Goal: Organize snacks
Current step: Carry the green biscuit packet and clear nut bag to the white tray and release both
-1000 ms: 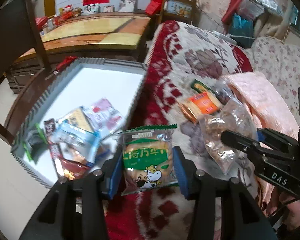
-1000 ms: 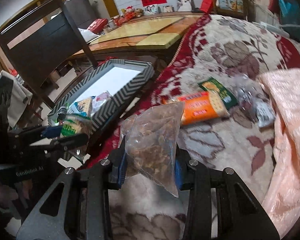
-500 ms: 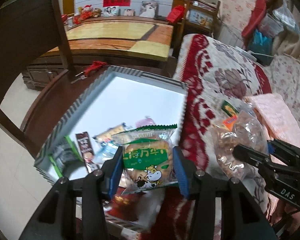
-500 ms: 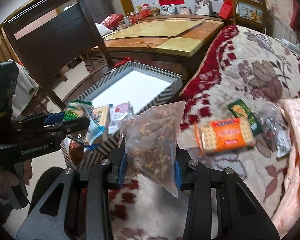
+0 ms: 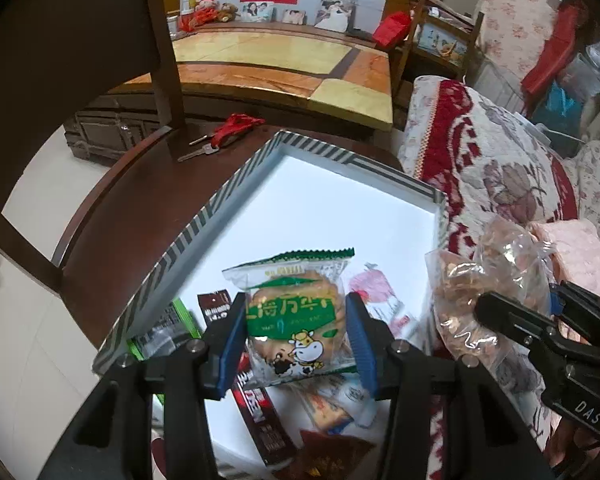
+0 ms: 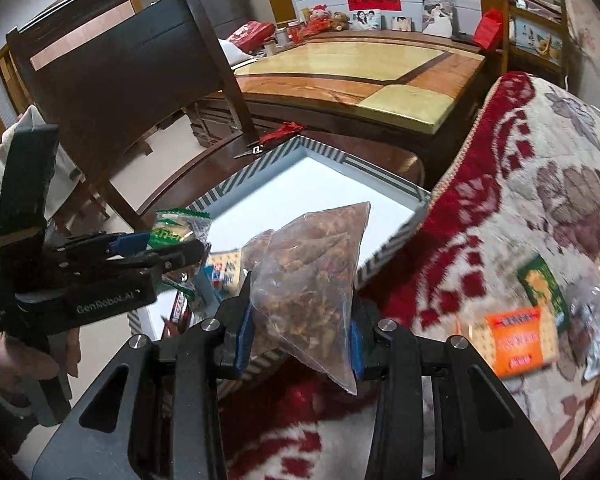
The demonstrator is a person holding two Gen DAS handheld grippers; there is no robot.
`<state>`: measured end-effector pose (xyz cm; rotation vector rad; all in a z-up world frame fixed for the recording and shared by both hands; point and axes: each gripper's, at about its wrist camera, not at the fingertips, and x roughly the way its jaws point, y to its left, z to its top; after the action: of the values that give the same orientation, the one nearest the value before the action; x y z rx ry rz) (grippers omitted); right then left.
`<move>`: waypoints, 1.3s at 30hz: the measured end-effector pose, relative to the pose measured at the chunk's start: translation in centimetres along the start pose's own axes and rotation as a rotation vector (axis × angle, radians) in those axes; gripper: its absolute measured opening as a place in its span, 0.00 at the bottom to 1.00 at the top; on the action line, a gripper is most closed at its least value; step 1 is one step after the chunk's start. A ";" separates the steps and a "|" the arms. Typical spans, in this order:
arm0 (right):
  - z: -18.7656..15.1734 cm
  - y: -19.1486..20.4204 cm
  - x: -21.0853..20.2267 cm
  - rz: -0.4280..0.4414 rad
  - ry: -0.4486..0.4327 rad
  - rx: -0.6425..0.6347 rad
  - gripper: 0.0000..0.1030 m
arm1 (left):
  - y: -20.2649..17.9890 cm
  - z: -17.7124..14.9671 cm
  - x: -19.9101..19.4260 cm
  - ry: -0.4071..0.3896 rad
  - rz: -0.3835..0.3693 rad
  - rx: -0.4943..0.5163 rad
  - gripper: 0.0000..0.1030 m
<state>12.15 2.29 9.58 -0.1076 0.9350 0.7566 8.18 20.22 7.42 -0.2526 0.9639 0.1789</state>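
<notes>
Both grippers have swung from the blanket over the striped tray (image 5: 204, 216): left gripper (image 5: 296, 336) clamps the green biscuit packet (image 5: 294, 320), right gripper (image 6: 300, 328) the clear snack bag (image 6: 312, 280).

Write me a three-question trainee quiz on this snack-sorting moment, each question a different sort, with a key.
1. True or false: the left hand-held gripper is shut on a green biscuit packet.
2. Multiple choice: what does the right hand-held gripper hold? A) an orange cracker pack B) a clear bag of brown snacks C) keys
3. Fill in: the biscuit packet hangs above the striped ____, which already holds several snacks.

Key: 1 true; 2 B; 3 box. The orange cracker pack lies on the floral blanket, and the keys lie on the dark wooden chair seat beyond the box.
</notes>
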 end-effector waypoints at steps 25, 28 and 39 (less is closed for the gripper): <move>2.3 0.1 9.3 0.028 0.115 0.026 0.35 | 2.2 1.2 4.8 0.062 0.034 -0.061 0.49; 2.4 0.3 9.8 0.018 0.127 0.009 0.38 | 2.1 1.1 4.9 0.061 0.053 -0.052 0.50; 3.0 1.0 6.7 0.002 0.055 -0.039 0.58 | 1.8 1.0 2.7 -0.040 0.096 -0.045 0.81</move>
<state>15.94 7.82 6.56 -0.1619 0.9727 0.7769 9.98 22.35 5.44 -0.2430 0.9341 0.2930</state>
